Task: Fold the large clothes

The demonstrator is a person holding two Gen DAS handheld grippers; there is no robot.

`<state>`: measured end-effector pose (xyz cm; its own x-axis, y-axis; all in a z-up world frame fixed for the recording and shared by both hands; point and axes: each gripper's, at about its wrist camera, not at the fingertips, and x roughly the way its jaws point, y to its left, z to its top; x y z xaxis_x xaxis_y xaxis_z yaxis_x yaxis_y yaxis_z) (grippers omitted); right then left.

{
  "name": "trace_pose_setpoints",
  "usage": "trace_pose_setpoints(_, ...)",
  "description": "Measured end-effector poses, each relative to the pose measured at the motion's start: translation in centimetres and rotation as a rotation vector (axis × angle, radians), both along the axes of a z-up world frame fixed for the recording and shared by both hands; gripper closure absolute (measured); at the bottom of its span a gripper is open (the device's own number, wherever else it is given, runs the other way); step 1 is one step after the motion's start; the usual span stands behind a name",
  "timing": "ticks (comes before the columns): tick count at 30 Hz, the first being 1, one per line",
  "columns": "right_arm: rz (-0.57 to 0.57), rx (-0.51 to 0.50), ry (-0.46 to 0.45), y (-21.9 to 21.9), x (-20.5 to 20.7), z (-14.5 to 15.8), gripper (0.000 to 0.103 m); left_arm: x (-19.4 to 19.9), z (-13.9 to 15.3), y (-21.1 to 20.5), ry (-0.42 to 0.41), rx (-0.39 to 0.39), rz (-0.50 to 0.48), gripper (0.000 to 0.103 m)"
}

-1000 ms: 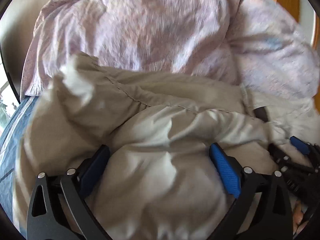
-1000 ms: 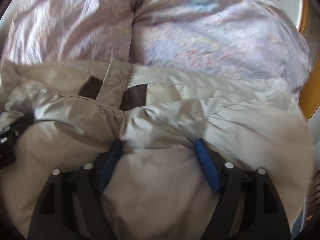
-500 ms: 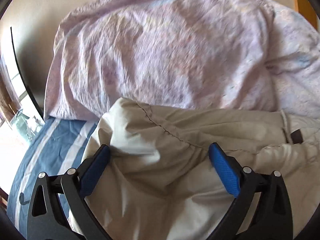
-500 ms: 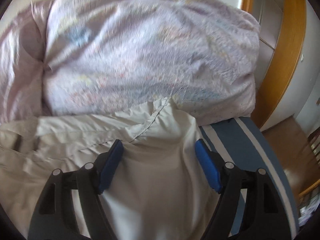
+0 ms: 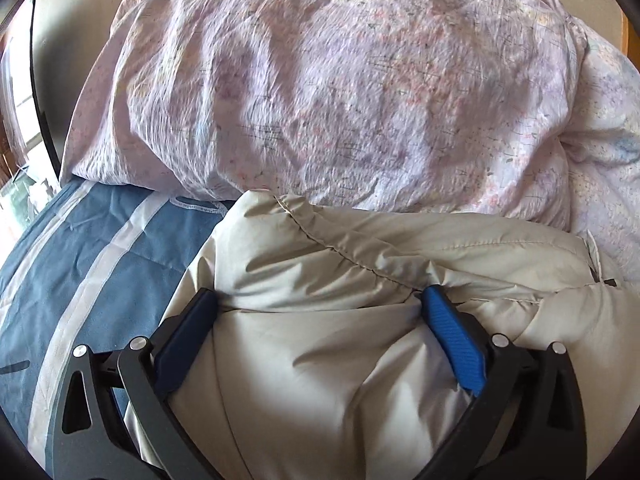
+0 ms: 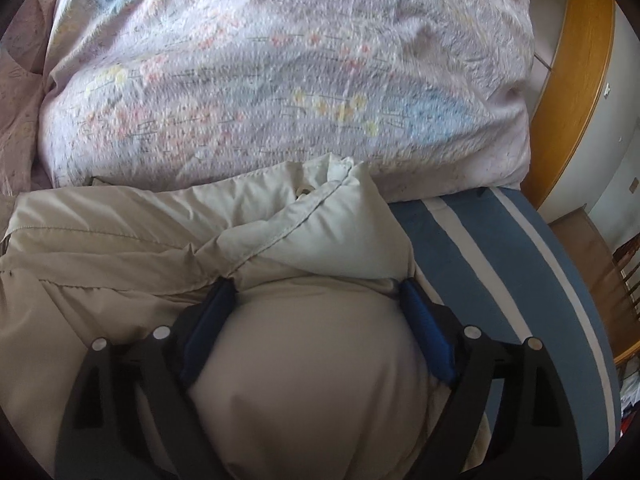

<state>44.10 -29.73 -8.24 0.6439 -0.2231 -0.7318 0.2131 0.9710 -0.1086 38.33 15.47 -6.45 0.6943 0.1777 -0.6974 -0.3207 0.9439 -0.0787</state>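
Note:
A puffy beige jacket (image 5: 360, 264) lies on the blue striped bed sheet (image 5: 80, 248), its far edge against the floral bedding. My left gripper (image 5: 318, 300) holds the jacket's left end, and padded fabric bulges between its blue pads (image 5: 452, 332). My right gripper (image 6: 316, 284) has the jacket's (image 6: 132, 240) right corner between its jaws. Those jaws are opening, and the fabric still swells between the pads (image 6: 424, 328) and touches both. A folded flap with a snap (image 6: 305, 190) sits just beyond the right fingertips.
Pink floral pillows or a duvet (image 5: 340, 80) are piled along the far side of the bed (image 6: 260, 80). A wooden bed frame (image 6: 576, 80) curves at the right, with floor beyond it. A window (image 5: 16, 92) shows at the far left.
Both grippers have moved apart along the jacket's far edge, left one leftwards, right one rightwards. Blue sheet now shows beside each. The right gripper has left the left wrist view.

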Motion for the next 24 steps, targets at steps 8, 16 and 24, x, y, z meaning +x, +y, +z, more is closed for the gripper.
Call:
trace_pose_setpoints(8, 0.113, 0.172, -0.114, 1.3, -7.2, 5.4, 0.025, -5.4, 4.4, -1.9, -0.076, 0.027, -0.065, 0.001)
trace_pose_setpoints(16, 0.154, 0.018, 0.030, 5.8, -6.3, 1.2, 0.019, -4.3, 1.8, -2.7, 0.029, 0.041, -0.028, 0.001)
trace_pose_setpoints(24, 0.140, 0.024, 0.028, 5.8, -5.4, 0.0, 0.014, -3.3, -0.1, -2.3, -0.001, 0.062, 0.034, 0.001)
